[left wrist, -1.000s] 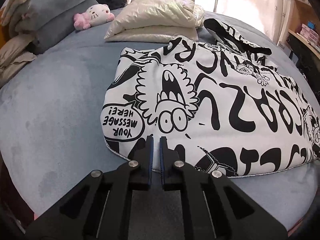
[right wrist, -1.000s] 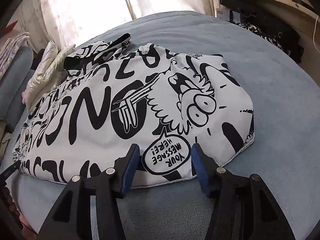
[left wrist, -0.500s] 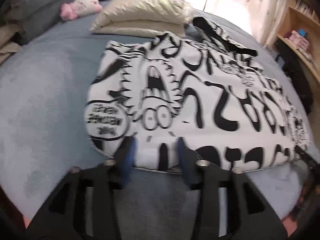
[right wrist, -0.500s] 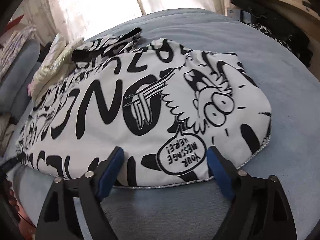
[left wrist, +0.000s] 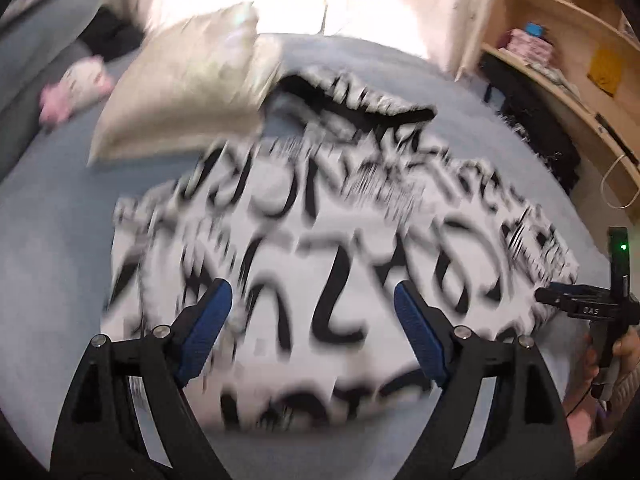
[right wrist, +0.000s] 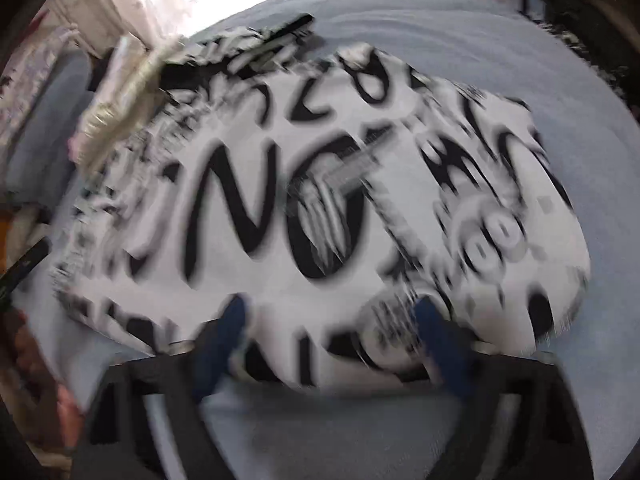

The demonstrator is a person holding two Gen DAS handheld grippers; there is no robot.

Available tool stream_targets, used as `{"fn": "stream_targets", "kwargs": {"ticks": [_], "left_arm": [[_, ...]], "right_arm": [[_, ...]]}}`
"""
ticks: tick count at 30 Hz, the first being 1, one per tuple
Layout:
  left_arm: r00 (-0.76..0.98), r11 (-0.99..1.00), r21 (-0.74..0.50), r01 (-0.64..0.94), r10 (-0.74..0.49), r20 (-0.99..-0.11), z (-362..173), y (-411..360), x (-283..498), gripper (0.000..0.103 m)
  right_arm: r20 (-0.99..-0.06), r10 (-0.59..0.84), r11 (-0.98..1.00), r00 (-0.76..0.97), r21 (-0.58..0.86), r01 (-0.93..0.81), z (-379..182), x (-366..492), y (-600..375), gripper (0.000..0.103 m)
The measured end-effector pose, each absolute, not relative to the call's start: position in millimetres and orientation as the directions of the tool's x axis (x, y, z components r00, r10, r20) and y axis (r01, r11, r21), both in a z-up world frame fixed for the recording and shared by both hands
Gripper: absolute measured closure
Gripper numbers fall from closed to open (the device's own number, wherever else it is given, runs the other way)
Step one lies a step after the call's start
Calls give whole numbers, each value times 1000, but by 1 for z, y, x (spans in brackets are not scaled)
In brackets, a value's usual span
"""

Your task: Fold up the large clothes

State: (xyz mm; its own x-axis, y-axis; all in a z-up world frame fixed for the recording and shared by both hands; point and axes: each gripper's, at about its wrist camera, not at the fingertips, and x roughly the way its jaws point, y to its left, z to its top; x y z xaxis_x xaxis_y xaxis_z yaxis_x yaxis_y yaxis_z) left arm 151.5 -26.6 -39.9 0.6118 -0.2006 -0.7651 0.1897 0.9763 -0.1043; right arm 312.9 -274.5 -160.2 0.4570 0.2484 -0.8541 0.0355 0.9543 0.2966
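Observation:
A large white garment with black cartoon lettering (left wrist: pixel 328 264) lies folded flat on the blue-grey bed (left wrist: pixel 52 248). It also shows in the right wrist view (right wrist: pixel 320 208). Both views are motion-blurred. My left gripper (left wrist: pixel 312 304) is open wide and empty, hovering over the garment's near edge. My right gripper (right wrist: pixel 328 320) is also open wide and empty, over the near edge toward the garment's right end. The right gripper shows at the far right of the left wrist view (left wrist: pixel 592 304), held in a hand.
A cream padded pillow (left wrist: pixel 188 88) lies behind the garment, with a pink and white plush toy (left wrist: pixel 76 88) to its left. Wooden shelves (left wrist: pixel 568 40) stand at the right, with dark clothes (left wrist: pixel 536 120) below them. Bright curtains are behind the bed.
My left gripper went from shut to wide open and swung right along the near edge. My right gripper opened wider and shifted left. The garment lies as before.

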Motion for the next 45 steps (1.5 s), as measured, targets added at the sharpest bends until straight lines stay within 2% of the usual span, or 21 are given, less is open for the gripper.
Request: {"fn": "stream_targets", "kwargs": {"ticks": [5, 9, 11, 15, 17, 22, 25, 29, 35, 42, 43, 44, 45], "left_arm": [[645, 962, -76, 264, -235, -727, -3, -60, 235, 22], [666, 958, -33, 286, -224, -711, 4, -91, 315, 22], [661, 958, -25, 285, -215, -719, 0, -103, 353, 22], [642, 971, -21, 239, -174, -746, -17, -123, 437, 31], [637, 975, -26, 222, -165, -753, -25, -130, 466, 32], [597, 975, -28, 221, -158, -787, -60, -155, 525, 40], [548, 967, 2, 254, -142, -824, -91, -170, 537, 40], [448, 960, 38, 276, -94, -889, -147, -182, 546, 40], [496, 963, 34, 269, -108, -861, -166, -178, 542, 40], [562, 966, 24, 258, -130, -817, -174, -174, 538, 40], [563, 966, 18, 257, -135, -816, -175, -173, 538, 40], [565, 966, 14, 257, -138, -814, -176, -173, 539, 40], [567, 967, 14, 256, -138, -812, -175, -171, 538, 40]], "right_arm": [[-792, 281, 943, 543, 332, -5, -112, 400, -281, 28], [-776, 320, 928, 543, 374, -13, -94, 488, -279, 28], [-766, 355, 907, 536, 420, 1, -89, 546, -281, 28], [-766, 334, 901, 550, 431, 54, -88, 634, -284, 28], [-772, 326, 892, 545, 442, 92, -95, 673, -288, 28], [-812, 293, 900, 504, 413, 143, -121, 741, -287, 28], [-839, 272, 911, 471, 383, 155, -141, 770, -289, 28], [-827, 353, 867, 437, 464, 179, -162, 795, -303, 28], [-807, 441, 831, 393, 533, 160, -176, 832, -306, 28], [-798, 467, 830, 382, 544, 124, -179, 866, -291, 28], [-798, 463, 834, 385, 539, 116, -179, 855, -290, 29], [-812, 439, 855, 385, 510, 100, -178, 858, -284, 37], [-830, 406, 879, 383, 469, 86, -179, 858, -275, 55]]}}
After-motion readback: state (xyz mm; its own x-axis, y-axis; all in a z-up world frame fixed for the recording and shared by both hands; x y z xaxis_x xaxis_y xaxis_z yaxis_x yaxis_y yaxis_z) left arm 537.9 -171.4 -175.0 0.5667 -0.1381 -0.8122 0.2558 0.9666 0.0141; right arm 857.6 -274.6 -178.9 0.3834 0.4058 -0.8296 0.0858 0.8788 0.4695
